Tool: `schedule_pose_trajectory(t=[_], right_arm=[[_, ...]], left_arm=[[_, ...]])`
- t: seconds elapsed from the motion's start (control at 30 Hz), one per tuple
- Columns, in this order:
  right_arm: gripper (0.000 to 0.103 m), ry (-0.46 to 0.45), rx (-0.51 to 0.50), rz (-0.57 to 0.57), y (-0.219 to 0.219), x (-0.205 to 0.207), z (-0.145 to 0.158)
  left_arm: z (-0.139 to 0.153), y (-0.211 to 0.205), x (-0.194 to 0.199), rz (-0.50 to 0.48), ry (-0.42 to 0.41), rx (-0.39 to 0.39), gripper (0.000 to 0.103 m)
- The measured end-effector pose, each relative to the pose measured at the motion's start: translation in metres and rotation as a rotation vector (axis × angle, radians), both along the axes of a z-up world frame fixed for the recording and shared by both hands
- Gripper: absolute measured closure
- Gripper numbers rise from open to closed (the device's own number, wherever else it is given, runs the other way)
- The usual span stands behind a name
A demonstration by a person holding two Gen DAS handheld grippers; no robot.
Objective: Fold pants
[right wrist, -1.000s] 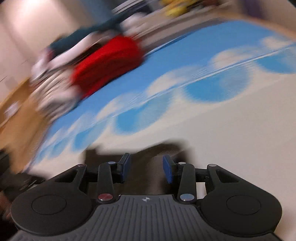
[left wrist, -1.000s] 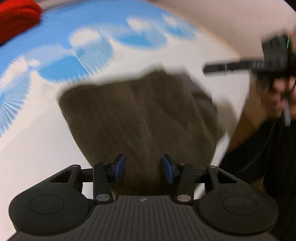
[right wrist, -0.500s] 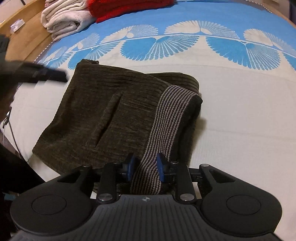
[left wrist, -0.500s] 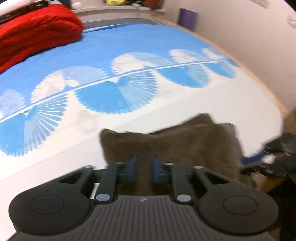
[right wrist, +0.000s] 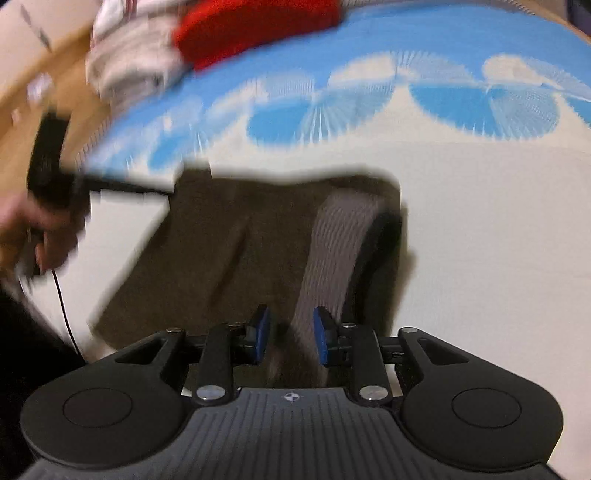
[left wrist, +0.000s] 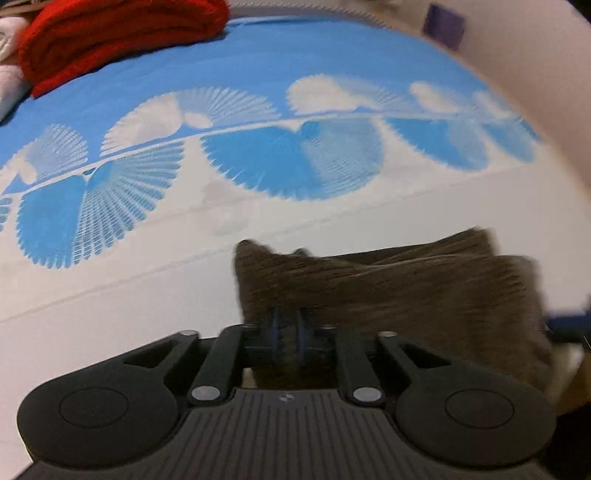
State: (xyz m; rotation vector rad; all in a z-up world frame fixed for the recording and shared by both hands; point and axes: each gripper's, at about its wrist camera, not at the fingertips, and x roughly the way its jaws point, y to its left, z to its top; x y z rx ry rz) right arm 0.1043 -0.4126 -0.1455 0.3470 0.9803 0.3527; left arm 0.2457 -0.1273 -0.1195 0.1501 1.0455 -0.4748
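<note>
right view only: striped waistband | left gripper clenched on pants, spreading toward 2 o'clock | right gripper released, pants at 12 o'clock

One brown pants, one red blanket, two grippers.

the right wrist view is smeared with motion blur: the red blanket and the white folded cloth beside it show no detail, and the picture's top edge cuts both. the left gripper and the hand on it are streaks at the left edge. in the left wrist view the pants are blurred, their right end runs out of sight, and the cloth hides where the fingertips meet.
</note>
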Motion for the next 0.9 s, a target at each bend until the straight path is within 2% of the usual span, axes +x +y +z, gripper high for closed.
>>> schedule_pose_trajectory(t=[0.07,0.13,0.23,0.3,0.33,0.37,0.4,0.47,0.53,0.6,0.63,0.67,0.7,0.77,0.83,0.9], right_arm=[[0.074,-0.079,0.029,-0.069,-0.005,0.002,0.011],[0.072,-0.116,0.029,-0.131,-0.006,0.006,0.016],[0.072,-0.101,-0.032,-0.17,0.002,0.018,0.011],[0.071,-0.052,-0.127,-0.177,0.011,0.026,0.0],[0.068,-0.008,-0.203,-0.178,0.016,0.031,-0.007],[0.052,0.032,-0.263,-0.179,0.02,0.033,-0.016],[0.047,0.056,-0.289,-0.198,0.02,0.034,-0.02],[0.048,0.072,-0.237,-0.24,0.014,0.034,-0.018],[0.048,0.07,-0.223,-0.264,0.012,0.029,-0.017],[0.054,0.043,-0.21,-0.258,0.013,0.023,-0.013],[0.056,0.022,-0.204,-0.243,0.014,0.02,-0.01],[0.056,0.011,-0.199,-0.224,0.015,0.017,-0.007],[0.056,0.019,-0.194,-0.205,0.015,0.017,-0.008],[0.052,0.066,-0.195,-0.193,0.013,0.014,-0.015],[0.049,0.084,-0.16,-0.221,0.006,0.011,-0.016],[0.042,0.104,-0.116,-0.259,-0.001,0.009,-0.016]], left_arm=[[0.013,0.002,-0.014,-0.069,-0.004,-0.032,0.082],[0.019,0.001,-0.033,-0.167,0.001,-0.038,0.08],[0.016,-0.001,-0.059,-0.28,0.027,-0.029,0.078],[0.002,-0.003,-0.067,-0.3,0.063,-0.001,0.078],[-0.01,-0.004,-0.068,-0.294,0.094,0.046,0.078],[-0.022,-0.006,-0.071,-0.3,0.11,0.105,0.078],[-0.025,-0.007,-0.076,-0.319,0.095,0.131,0.078],[-0.013,-0.008,-0.081,-0.329,0.059,0.103,0.079],[0.007,-0.006,-0.087,-0.355,0.036,-0.004,0.079],[0.011,-0.01,-0.096,-0.427,0.036,-0.061,0.079],[0.004,-0.015,-0.101,-0.471,0.068,-0.045,0.079],[-0.008,-0.022,-0.108,-0.517,0.106,0.007,0.079],[-0.02,-0.029,-0.119,-0.566,0.09,0.074,0.078],[-0.021,-0.037,-0.132,-0.616,0.016,0.124,0.078],[-0.01,-0.035,-0.123,-0.557,0.047,0.11,0.074],[0.002,-0.024,-0.111,-0.482,0.055,0.084,0.059]])
